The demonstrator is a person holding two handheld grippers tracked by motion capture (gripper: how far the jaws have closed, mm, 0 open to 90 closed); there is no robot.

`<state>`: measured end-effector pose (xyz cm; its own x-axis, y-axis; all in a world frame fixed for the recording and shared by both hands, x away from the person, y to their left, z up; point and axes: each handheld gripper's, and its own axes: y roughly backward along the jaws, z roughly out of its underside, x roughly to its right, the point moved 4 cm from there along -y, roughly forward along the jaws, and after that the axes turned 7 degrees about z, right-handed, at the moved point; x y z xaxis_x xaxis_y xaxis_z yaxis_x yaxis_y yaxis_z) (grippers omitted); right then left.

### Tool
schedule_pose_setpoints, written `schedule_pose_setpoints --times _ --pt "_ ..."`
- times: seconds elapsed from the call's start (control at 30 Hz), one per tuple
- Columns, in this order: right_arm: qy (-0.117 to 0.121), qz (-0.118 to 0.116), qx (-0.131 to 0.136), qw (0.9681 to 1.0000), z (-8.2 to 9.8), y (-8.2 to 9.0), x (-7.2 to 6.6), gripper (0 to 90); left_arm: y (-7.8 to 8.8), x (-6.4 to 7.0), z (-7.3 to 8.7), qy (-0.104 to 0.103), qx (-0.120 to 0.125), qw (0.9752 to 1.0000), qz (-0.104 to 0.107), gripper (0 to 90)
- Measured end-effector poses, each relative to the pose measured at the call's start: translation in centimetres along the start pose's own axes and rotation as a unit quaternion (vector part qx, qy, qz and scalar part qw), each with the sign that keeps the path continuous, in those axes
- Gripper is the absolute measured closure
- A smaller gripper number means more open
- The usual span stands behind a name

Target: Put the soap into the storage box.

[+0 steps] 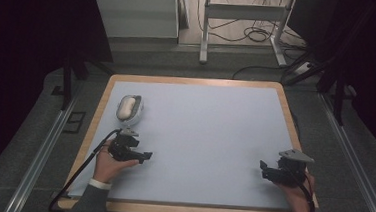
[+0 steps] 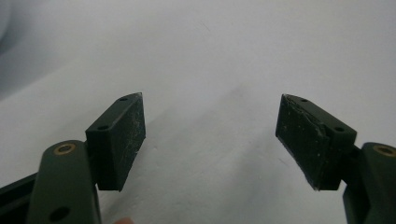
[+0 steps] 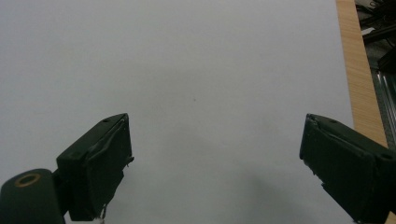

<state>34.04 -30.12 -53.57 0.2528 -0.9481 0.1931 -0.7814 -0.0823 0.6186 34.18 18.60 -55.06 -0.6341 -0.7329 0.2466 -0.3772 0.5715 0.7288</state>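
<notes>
The left gripper rests low on the tabletop, jaws wide and empty — the right gripper likewise, well apart. Just beyond the left one sits a small metal dish holding a pale bun. The bun looks soft and light — I'd pinch the stiff rim instead.

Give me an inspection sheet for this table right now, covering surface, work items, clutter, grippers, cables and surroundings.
Surface: pale blue mat on a wood-edged table, bare in the middle.
Job's things: grey mouse-shaped case with a white piece in it, far left on the mat, untouched.
Clutter: nothing seen.
Grippers: left gripper open, nothing between the jaws, just below the case; right gripper open, empty, near the table's right edge.
Cables: black cable trails from the left gripper off the near left edge; more cables on the floor beyond.
Surroundings: white table frame, dark curtains at both sides.
</notes>
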Motion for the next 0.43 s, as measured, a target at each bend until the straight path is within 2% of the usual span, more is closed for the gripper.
schedule_pose_setpoints --times 0.17,0.27,0.43 --pt "0.001 0.001 -0.001 1.0000 0.01 -0.07 -0.06 8.9 0.01 0.03 -0.01 -0.001 0.002 1.0000 0.001 25.0" --pt "0.002 0.001 -0.002 1.0000 0.02 -0.10 -0.08 8.9 -0.04 0.27 -0.03 -0.003 0.007 0.9999 0.012 25.0" --pt "0.004 0.000 0.001 1.0000 -0.04 -0.09 -0.10 8.9 0.38 0.19 -0.05 -0.003 0.010 0.9999 0.003 24.9"
